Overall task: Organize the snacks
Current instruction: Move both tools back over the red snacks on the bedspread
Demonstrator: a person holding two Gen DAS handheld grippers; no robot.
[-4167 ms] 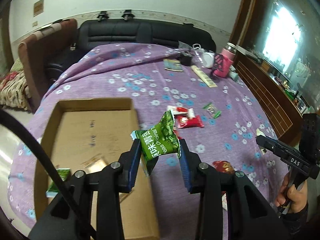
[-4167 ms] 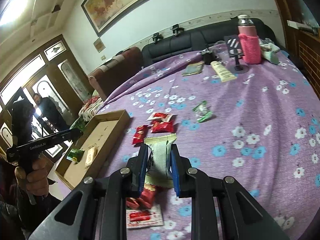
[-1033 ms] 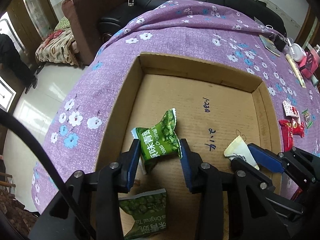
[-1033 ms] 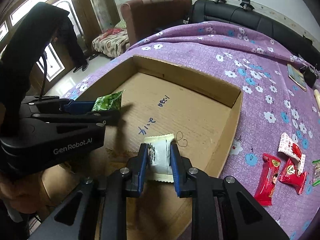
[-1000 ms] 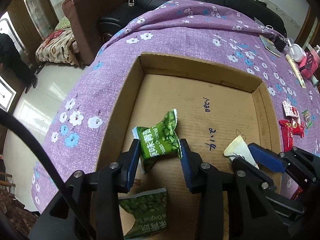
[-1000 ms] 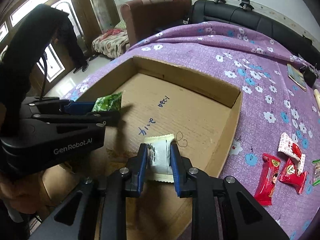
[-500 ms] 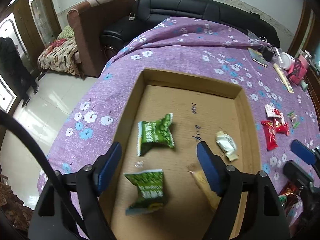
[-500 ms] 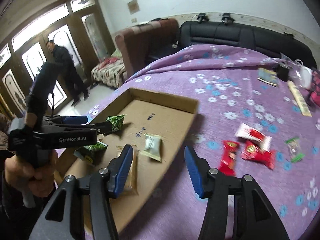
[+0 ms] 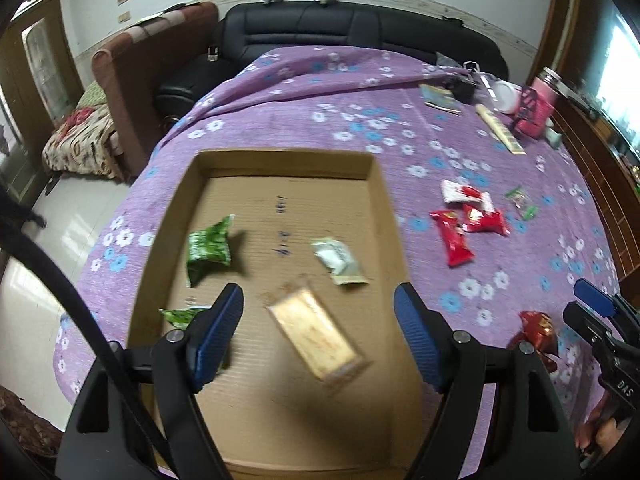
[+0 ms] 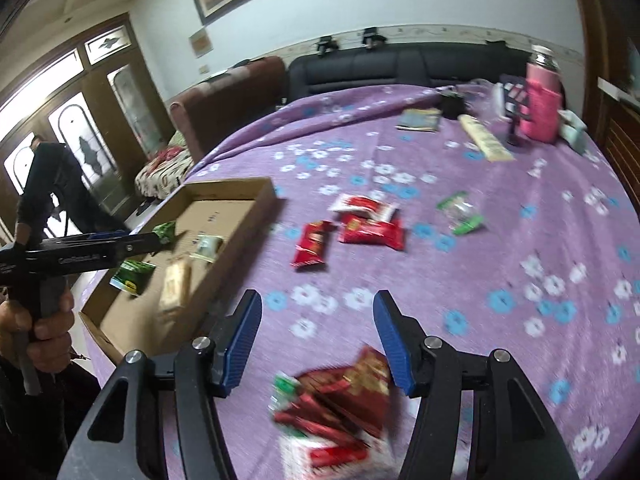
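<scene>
A shallow cardboard box [image 9: 384, 200] lies on the purple flowered cloth. In it are a green snack packet [image 9: 208, 248], a second green packet [image 9: 180, 316] partly behind my left finger, a white packet [image 9: 340, 260] and a tan bar [image 9: 316, 336]. My left gripper [image 9: 318, 336] is open and empty above the box. My right gripper [image 10: 318, 340] is open and empty above a blurred pile of red snack packets [image 10: 336, 404]. Three red and white packets [image 10: 360, 228] and a clear green-ended packet [image 10: 460, 212] lie loose on the cloth.
At the far end stand a pink bottle [image 10: 542, 100], a long tan packet [image 10: 484, 140], a small booklet [image 10: 418, 120] and a phone stand [image 10: 514, 120]. A black sofa [image 9: 340, 28] lies beyond the table. A person stands by the door [image 10: 52, 176].
Both grippers opened and let go of their packets in the box, then drew back. The right gripper has swung right, out over the red packets on the cloth.
</scene>
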